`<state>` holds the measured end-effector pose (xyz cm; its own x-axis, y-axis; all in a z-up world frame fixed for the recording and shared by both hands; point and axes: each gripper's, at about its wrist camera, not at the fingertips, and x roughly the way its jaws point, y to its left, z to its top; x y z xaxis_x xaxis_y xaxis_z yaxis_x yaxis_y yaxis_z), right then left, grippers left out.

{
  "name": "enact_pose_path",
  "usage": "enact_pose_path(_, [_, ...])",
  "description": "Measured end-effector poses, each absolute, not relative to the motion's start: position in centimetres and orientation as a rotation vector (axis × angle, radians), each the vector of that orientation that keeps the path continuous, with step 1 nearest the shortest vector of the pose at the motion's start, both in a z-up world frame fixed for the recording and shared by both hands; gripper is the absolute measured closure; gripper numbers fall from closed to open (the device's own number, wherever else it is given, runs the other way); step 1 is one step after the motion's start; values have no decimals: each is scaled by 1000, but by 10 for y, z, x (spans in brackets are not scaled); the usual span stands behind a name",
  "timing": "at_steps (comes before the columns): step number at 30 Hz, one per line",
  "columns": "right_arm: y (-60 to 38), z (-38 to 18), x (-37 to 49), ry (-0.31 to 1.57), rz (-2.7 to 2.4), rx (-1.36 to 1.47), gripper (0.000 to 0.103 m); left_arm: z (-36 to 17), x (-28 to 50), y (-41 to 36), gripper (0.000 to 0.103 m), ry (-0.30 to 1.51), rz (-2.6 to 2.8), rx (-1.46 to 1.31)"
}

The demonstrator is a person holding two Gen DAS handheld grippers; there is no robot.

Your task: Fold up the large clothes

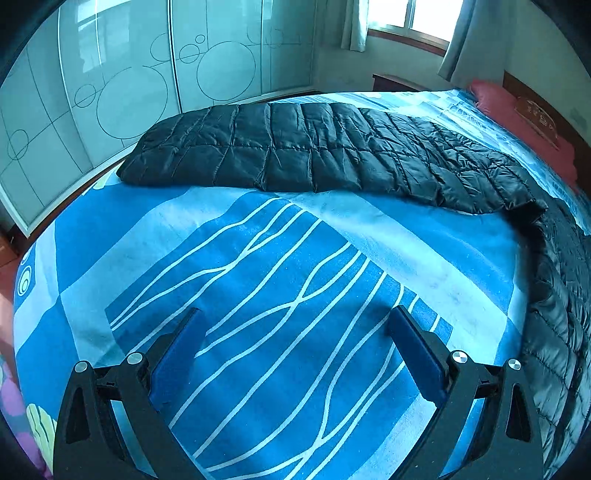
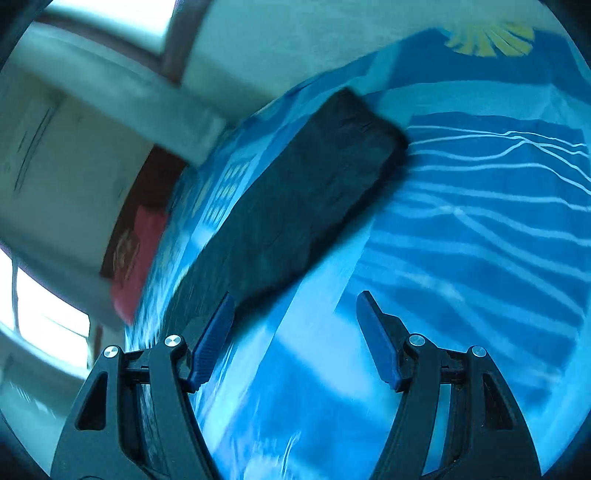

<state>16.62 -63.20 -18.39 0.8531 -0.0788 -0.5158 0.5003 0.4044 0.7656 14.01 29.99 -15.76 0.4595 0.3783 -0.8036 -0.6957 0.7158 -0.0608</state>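
A black quilted puffer garment point(image 1: 325, 151) lies stretched across the far side of the bed, and part of it runs down the right edge point(image 1: 561, 295). My left gripper point(image 1: 297, 321) is open and empty above the blue bedsheet point(image 1: 258, 266), well short of the garment. In the blurred right wrist view the same black garment point(image 2: 295, 206) lies in a long strip on the sheet point(image 2: 461, 221). My right gripper point(image 2: 295, 306) is open and empty, with its left fingertip point(image 2: 225, 306) next to the garment's near end.
A red pillow point(image 1: 524, 118) lies at the head of the bed and shows in the right wrist view point(image 2: 136, 251). A glass sliding wardrobe point(image 1: 110, 81) stands beyond the bed. A curtained window point(image 1: 406, 18) is at the back.
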Motion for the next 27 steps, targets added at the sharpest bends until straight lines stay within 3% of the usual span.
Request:
enact_pose_path(12, [-670,-188,191,302,-434,1061,34,-161,138,297,5,849,690,-400])
enact_pose_path(19, [-674,-187,166,194,-504,1133,40,-162,140,297,4,853,694,-397])
enact_pose_path(27, [-681,-183,195,291,-489,1057,32,-163,141,296,4,853,702,-386])
